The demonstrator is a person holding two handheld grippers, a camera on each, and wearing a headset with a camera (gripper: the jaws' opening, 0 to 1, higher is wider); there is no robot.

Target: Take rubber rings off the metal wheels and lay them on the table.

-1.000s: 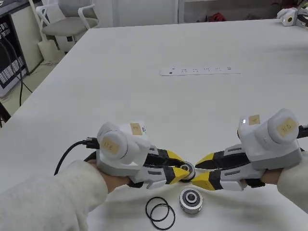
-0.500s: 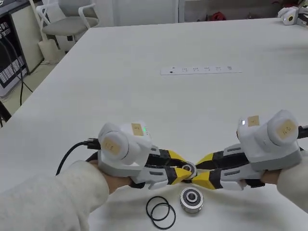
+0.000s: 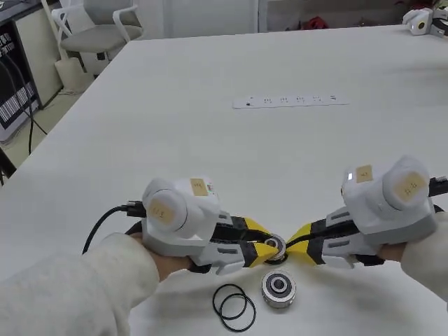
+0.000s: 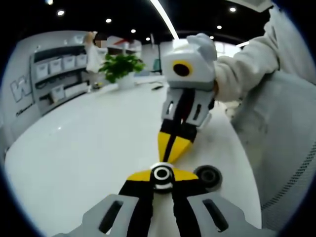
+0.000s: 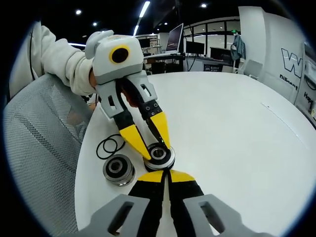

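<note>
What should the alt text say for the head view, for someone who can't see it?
Two hand-held grippers meet tip to tip over a white table: the left gripper clamps a small metal wheel, and the right gripper, jaws shut, meets its rim. Nearer the camera, a second wheel and two black rubber rings lie on it.

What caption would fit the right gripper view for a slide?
Left gripper holds a wheel before the shut right gripper; another wheel and two rings lie beside.
</note>
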